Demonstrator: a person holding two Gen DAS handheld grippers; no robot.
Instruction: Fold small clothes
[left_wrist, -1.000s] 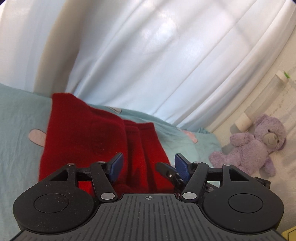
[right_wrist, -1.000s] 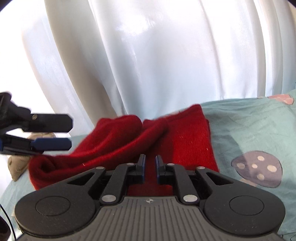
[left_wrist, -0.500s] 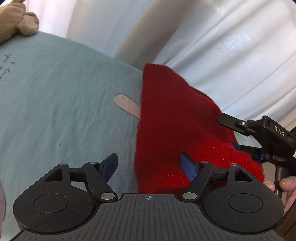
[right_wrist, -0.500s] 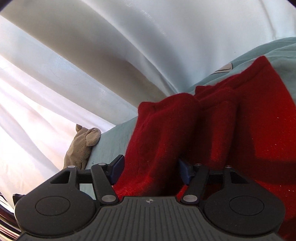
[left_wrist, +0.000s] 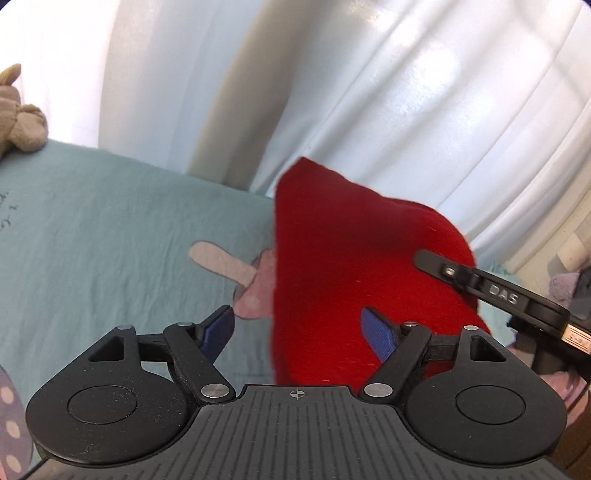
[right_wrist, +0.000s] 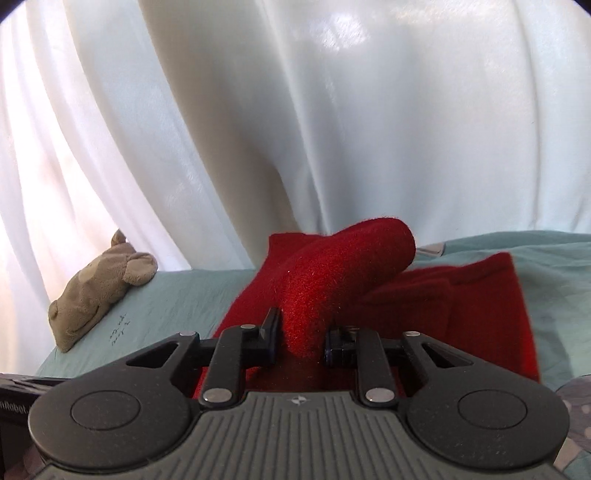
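Lying on the bed (left_wrist: 110, 229), the red garment (left_wrist: 351, 266) is a small fleecy knit piece spread over the pale teal sheet, its far corner reaching toward the white curtain (right_wrist: 332, 129). In the right wrist view a rolled fold of the garment rises from the flat layers and runs down between the jaws of the right gripper (right_wrist: 300, 338), which stand narrowly apart and press the cloth from both sides, so that gripper has hold of the garment. The left gripper (left_wrist: 299, 328) is wide open and holds nothing; its right blue pad sits over the garment's near edge and its left pad over bare sheet just beside the garment.

My judgement is that a fold is in hand: the right gripper has pinched up one edge to carry it across the flat part. The next move calls for drawing that edge over evenly and laying it down square, with the left gripper free to pin or smooth the layer beneath.

Beside the garment, a printed pink ice-lolly shape (left_wrist: 236, 273) shows on the sheet. The right gripper's finger, seen from the left wrist, bears the raised letters "DAS". Farther left of the garment lies a tan plush toy (right_wrist: 96, 288), with small handwriting on the sheet near it, too small to read. A partial "nRobot" marking shows at the right view's lower left edge.
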